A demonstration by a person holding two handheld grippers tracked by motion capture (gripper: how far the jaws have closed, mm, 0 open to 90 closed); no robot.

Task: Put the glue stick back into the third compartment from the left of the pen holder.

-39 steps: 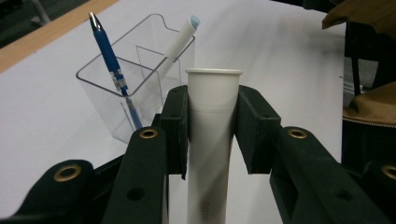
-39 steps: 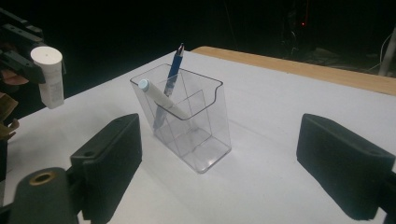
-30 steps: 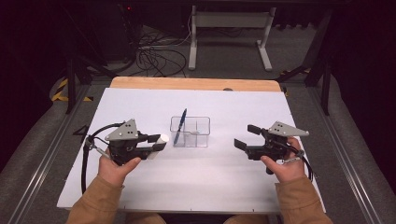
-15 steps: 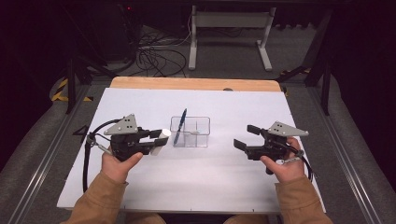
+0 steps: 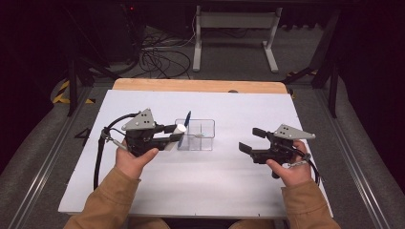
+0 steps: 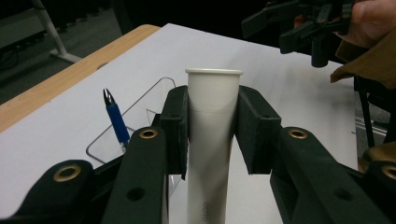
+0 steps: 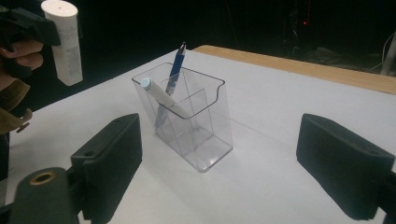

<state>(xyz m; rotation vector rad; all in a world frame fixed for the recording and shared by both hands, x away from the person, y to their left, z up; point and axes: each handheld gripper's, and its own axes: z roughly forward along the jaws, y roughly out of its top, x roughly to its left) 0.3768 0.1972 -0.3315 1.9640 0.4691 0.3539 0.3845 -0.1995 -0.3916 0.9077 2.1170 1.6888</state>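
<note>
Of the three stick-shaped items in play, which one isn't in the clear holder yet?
The white tube, clamped in the left gripper beside the clear holder. The blue pen and white marker stand inside it.

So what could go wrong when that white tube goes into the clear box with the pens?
1. The white tube is pinched near its top by the left hand-held gripper, so its long lower end could swing or slip.
2. The clear pen holder looks light and nothing steadies it; the right hand-held gripper is open and apart from it, so a bump might tip it.
3. The blue pen and white pen lean across the opening and could block the tube.
</note>
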